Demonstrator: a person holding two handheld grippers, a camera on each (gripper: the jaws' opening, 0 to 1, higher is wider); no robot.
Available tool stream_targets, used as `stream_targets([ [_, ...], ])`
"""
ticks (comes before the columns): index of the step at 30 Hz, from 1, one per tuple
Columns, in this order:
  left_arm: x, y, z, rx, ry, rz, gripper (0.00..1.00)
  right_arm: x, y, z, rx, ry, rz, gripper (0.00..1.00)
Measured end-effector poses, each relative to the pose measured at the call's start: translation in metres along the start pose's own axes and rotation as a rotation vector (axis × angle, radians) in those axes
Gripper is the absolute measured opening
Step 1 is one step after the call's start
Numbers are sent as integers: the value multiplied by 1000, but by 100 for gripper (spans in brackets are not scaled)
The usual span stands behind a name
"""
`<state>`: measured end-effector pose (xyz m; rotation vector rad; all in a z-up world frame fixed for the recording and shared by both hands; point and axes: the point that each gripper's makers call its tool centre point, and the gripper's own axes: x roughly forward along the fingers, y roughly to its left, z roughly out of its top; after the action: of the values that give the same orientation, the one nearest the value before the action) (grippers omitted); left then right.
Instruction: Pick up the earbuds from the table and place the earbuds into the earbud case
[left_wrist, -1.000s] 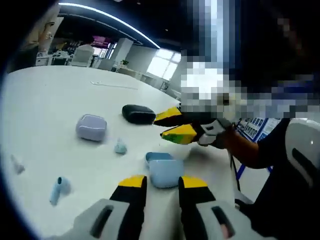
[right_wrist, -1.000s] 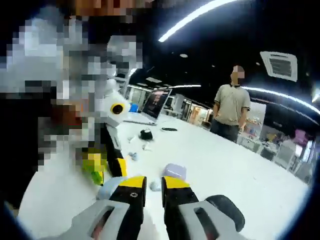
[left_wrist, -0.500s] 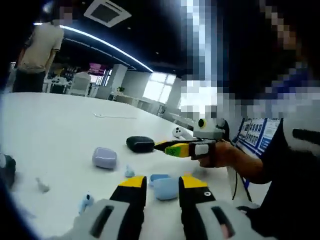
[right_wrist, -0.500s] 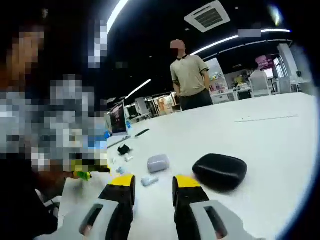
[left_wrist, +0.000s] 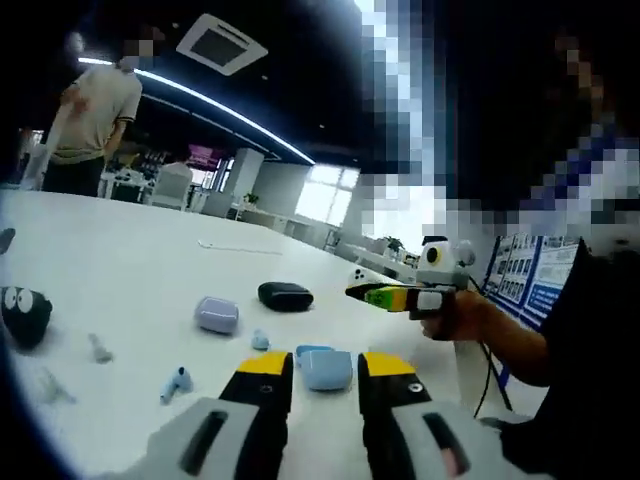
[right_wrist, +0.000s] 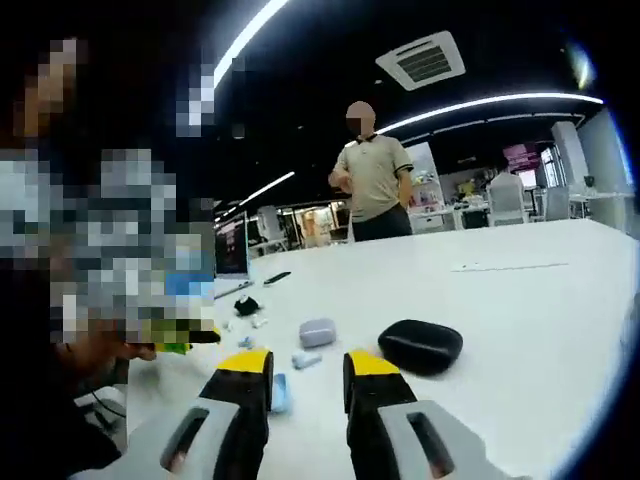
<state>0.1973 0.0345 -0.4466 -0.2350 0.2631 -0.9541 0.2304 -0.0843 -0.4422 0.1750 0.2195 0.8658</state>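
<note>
A light blue earbud case (left_wrist: 326, 368) lies open on the white table (left_wrist: 120, 270), just beyond my left gripper (left_wrist: 327, 368), which is open with nothing between its jaws. A blue earbud (left_wrist: 177, 382) lies to its left, a smaller pale one (left_wrist: 260, 340) behind it. My right gripper (left_wrist: 372, 294) hovers off to the right, above the table, held by a hand. In the right gripper view my right gripper (right_wrist: 308, 364) is open and empty; the blue case (right_wrist: 279, 392) peeks beside its left jaw, with an earbud (right_wrist: 305, 359) just ahead.
A lilac case (left_wrist: 217, 315) and a black case (left_wrist: 285, 294) lie further back; both show again, lilac case (right_wrist: 318, 331) and black case (right_wrist: 420, 345). More small earbuds (left_wrist: 98, 348) and a black soft toy (left_wrist: 24, 315) lie at left. A person (right_wrist: 370, 180) stands beyond the table.
Both views have swung and now look flatter across the table. My right gripper has drawn away from above the blue case, to the right. The things on the table lie where they were.
</note>
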Motion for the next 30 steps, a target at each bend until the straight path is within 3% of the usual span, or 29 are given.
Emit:
stream_targets([
  [5, -2, -3, -1, 43, 7, 1, 28, -4, 11, 1, -79, -12, 16, 27],
  [11, 1, -7, 2, 20, -8, 12, 29, 1, 11, 14, -101, -21, 40, 27],
  [16, 15, -7, -6, 30, 30, 89, 37, 14, 6, 15, -163, 35, 86, 26],
  [17, 20, -7, -11, 17, 52, 104, 41, 21, 7, 9, -200, 93, 127, 26],
  [21, 34, -6, -23, 15, 102, 142, 49, 35, 7, 3, -266, 187, 183, 26],
  [25, 41, -1, -27, 74, 131, 194, 52, 54, 12, 3, -342, 267, 275, 25],
  [28, 45, 1, -27, 74, 134, 222, 52, 68, 10, -6, -384, 398, 323, 22],
  [30, 48, 3, -26, 118, 141, 250, 52, 78, 9, -13, -452, 480, 353, 20],
])
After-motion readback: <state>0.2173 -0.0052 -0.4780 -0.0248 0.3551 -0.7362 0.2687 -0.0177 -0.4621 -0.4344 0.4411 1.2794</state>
